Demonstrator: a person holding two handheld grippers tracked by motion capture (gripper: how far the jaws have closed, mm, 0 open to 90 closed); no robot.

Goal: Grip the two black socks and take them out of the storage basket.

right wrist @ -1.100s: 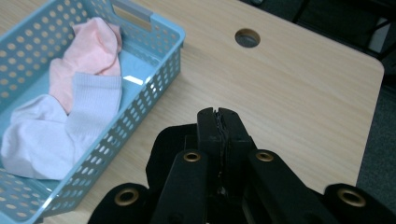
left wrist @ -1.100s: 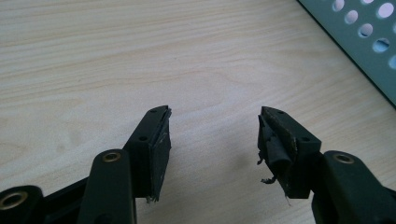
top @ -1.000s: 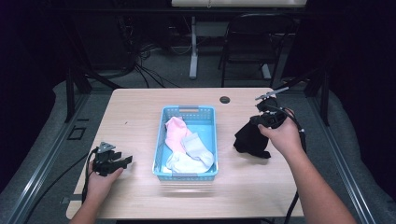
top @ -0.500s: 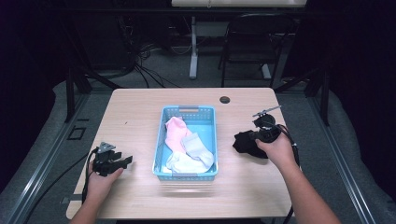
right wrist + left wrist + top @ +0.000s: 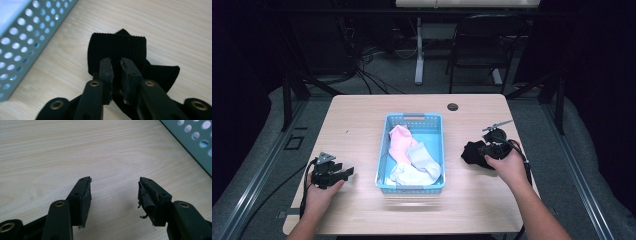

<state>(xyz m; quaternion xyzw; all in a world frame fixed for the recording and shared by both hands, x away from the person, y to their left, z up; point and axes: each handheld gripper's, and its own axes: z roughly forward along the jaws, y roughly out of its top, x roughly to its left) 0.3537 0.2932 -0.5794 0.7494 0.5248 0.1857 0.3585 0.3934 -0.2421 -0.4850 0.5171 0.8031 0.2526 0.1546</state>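
Two grippers sit on your table: your right gripper (image 5: 115,65) pinches a black sock (image 5: 473,153) near the right edge, beside the blue basket (image 5: 436,145). Your left gripper (image 5: 114,192) rests with jaws spread near the front-left corner.

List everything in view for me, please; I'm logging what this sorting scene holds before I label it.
basket: one, light blue, perforated walls, middle of the table.
pink sock: one, pink, in the basket.
grey sock: one, pale grey, in the basket.
white sock: one, white, at the basket's near end.
black sock: one, black, on the table right of the basket.
grommet: one, dark, far edge of the table.
table: one, light wood.
chair: one, dark, beyond the table.
left tool: black, open over bare table, left of the basket.
right tool: black, shut on the black sock.
hands: two; left hand, right hand, each holding a tool.
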